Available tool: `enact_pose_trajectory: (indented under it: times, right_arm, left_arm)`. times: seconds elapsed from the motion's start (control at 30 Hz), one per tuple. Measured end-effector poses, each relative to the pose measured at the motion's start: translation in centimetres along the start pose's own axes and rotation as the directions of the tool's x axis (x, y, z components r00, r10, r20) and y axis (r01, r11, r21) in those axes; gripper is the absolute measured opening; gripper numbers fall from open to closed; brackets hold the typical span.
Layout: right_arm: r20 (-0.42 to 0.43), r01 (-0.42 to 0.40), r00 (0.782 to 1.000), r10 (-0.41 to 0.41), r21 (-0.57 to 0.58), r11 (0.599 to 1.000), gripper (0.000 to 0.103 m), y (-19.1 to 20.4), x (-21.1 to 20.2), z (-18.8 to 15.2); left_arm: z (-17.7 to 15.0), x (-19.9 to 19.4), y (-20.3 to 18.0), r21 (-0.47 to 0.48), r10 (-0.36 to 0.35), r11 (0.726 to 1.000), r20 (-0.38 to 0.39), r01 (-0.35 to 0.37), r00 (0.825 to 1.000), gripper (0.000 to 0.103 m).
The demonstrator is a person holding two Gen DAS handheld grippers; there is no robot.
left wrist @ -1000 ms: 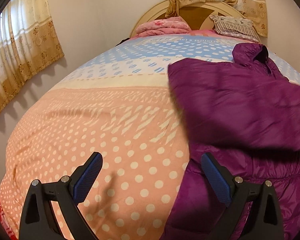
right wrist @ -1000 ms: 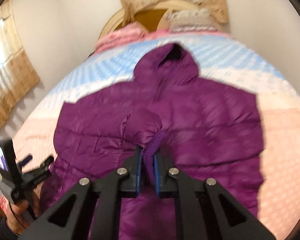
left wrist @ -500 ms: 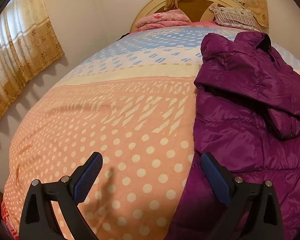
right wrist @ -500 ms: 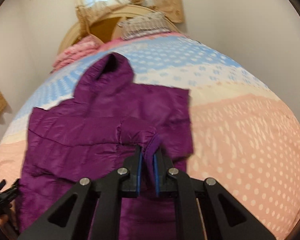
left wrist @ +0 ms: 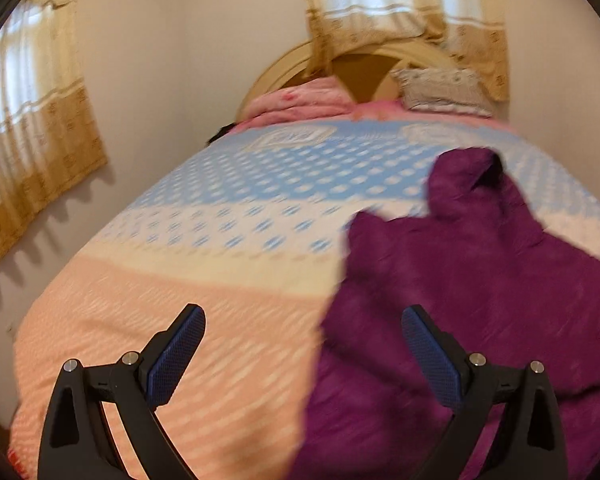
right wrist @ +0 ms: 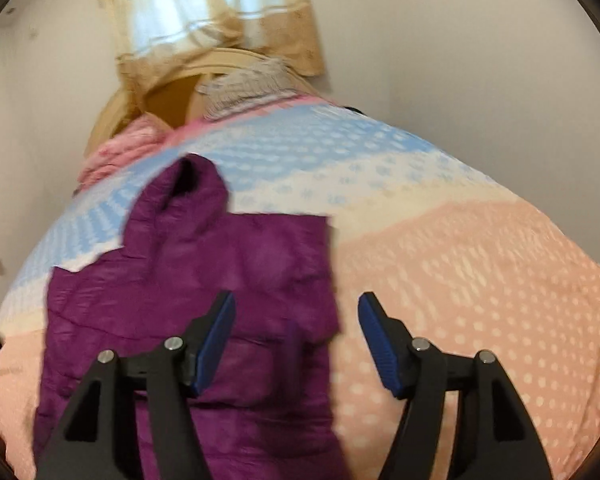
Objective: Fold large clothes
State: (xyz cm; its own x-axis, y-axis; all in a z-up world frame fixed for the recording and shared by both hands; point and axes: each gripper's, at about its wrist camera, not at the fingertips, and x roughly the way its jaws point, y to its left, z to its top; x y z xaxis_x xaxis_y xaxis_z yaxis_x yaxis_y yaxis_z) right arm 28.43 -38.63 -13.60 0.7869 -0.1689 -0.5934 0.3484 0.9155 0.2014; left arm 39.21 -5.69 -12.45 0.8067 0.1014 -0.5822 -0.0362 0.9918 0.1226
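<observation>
Right gripper (right wrist: pixel 296 340) has just popped its jaws open, empty like the wide-open left gripper (left wrist: pixel 302 354), so the puffy purple hooded jacket (right wrist: pixel 204 304) lying on the polka-dot bedspread (right wrist: pixel 480 280) might puff up and unfold itself.

Quilted purple jacket (right wrist: pixel 228 280), dotted cloth bedspread (right wrist: pixel 480 272)

left side of the frame: dotted bedspread (left wrist: pixel 148 280) is lying bare, plenty of room to pass
right side: purple jacket (left wrist: pixel 480 300) is taking up the bed
top of frame: pink bedding (left wrist: pixel 300 102) and pillow (left wrist: pixel 440 90) are crowding the headboard (left wrist: pixel 364 68)
right wrist view, right half: bedspread is sitting bare
</observation>
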Motion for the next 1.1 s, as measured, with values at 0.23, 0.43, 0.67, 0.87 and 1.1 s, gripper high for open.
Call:
enact_pose_trajectory:
  times: [0.23,0.43,0.67,0.87,1.1]
  right_arm:
    - [-0.152,-0.05,0.988,0.041,-0.06,0.997,0.034,3.0,6.7,-1.8]
    - [-0.177,-0.012,0.984,-0.008,-0.114,0.993,0.029,2.3,8.8,-4.9]
    - [-0.189,-0.004,0.982,-0.019,-0.117,0.993,0.029,2.5,9.8,-5.1]
    - [-0.199,-0.012,0.98,-0.013,-0.123,0.992,0.029,2.4,9.1,-4.8]
    - [-0.036,-0.028,0.999,0.027,-0.044,0.999,0.034,2.3,4.7,0.5]
  left_arm:
    - [-1.5,6.0,-7.9,0.091,0.004,0.996,-0.055,0.001,0.999,0.099]
    - [-3.8,9.7,-9.4,0.111,0.003,0.994,-0.155,0.014,0.988,0.099]
    - [-4.1,10.3,-9.8,0.123,-0.005,0.992,-0.168,0.026,0.986,0.099]
    - [-2.9,7.4,-8.0,0.079,-0.043,0.995,-0.152,0.055,0.987,0.099]
    - [3.8,7.0,-4.4,-0.055,-0.122,0.992,-0.097,0.117,0.988,0.099]
